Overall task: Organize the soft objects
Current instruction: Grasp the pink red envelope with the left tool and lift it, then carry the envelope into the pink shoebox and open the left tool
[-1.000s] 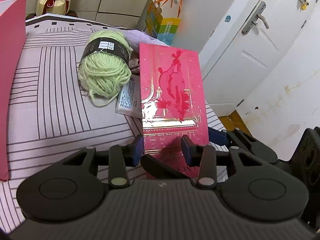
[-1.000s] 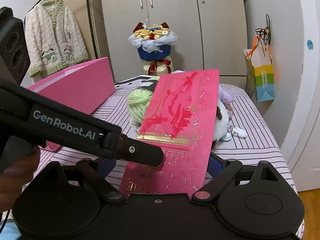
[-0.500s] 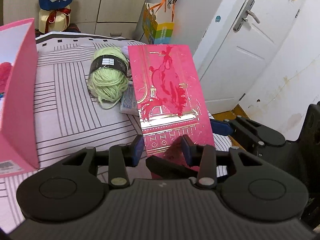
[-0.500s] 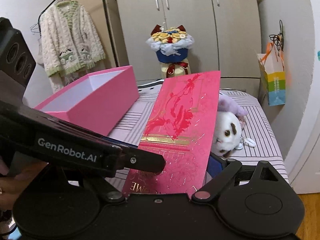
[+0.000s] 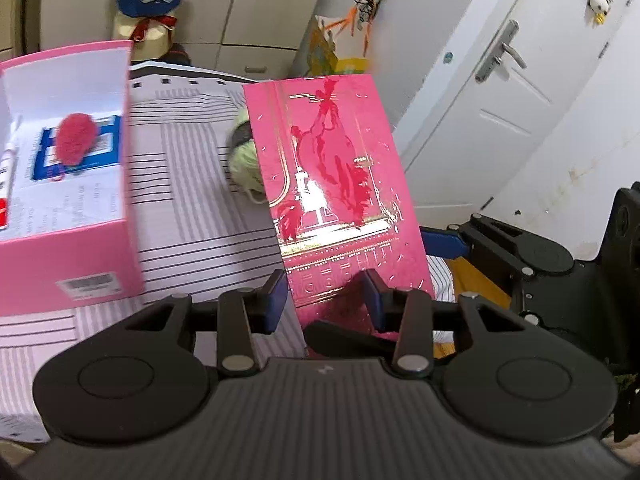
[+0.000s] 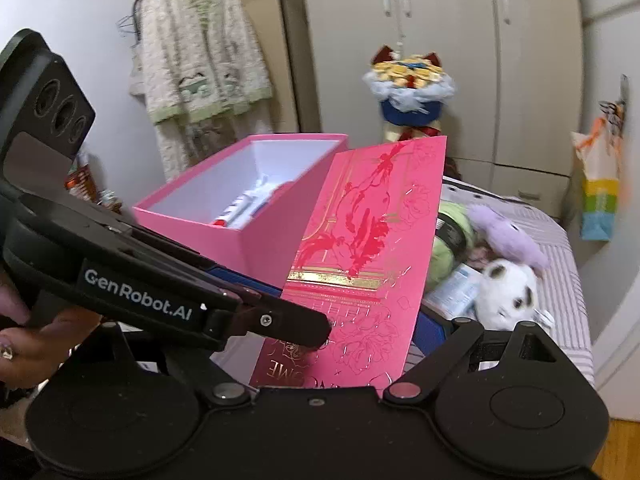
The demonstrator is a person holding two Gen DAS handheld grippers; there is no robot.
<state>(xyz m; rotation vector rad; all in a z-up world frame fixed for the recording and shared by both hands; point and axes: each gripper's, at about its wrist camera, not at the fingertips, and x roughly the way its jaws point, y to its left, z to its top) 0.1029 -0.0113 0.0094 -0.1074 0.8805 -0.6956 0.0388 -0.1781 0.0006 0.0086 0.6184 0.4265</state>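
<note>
While you hold both grippers up over the bed point(image 5: 200, 208), its striped cover fills the space below you, and the open pink box point(image 5: 80, 256) sits on it at the left of your left camera.

Now the card point(image 5: 332, 184): red and gold, off the bed, tilted back, its top end pointing towards the wardrobe. From your right camera it stands just beside the box, covering the near right corner.

Your left gripper point(image 5: 324, 300) has the card's lower end. The blue pads sit close together, one at the card's left edge and one in front of its face, and they are clamped on it. From the right camera, that gripper comes in from the left, its upper finger lying across the card's face and your hand point(image 6: 32, 344) wrapped round the handle.

Your right gripper point(image 6: 344, 328) has the card running up between its fingers. One blue pad sits behind the card's right edge. The other finger is hidden under the left gripper, so you cannot tell from here whether that grip is pressing or loose.

On to the soft things. The green yarn point(image 6: 444, 256) lies on the bed behind the card, half covered by it. Beside it the white plush point(image 6: 504, 292) lies on the cover at the right, with the purple plush point(image 6: 508, 236) touching it just behind. Smallest of all, a red pompom point(image 5: 76, 140) already lies inside the box, on a blue and white packet.
</note>
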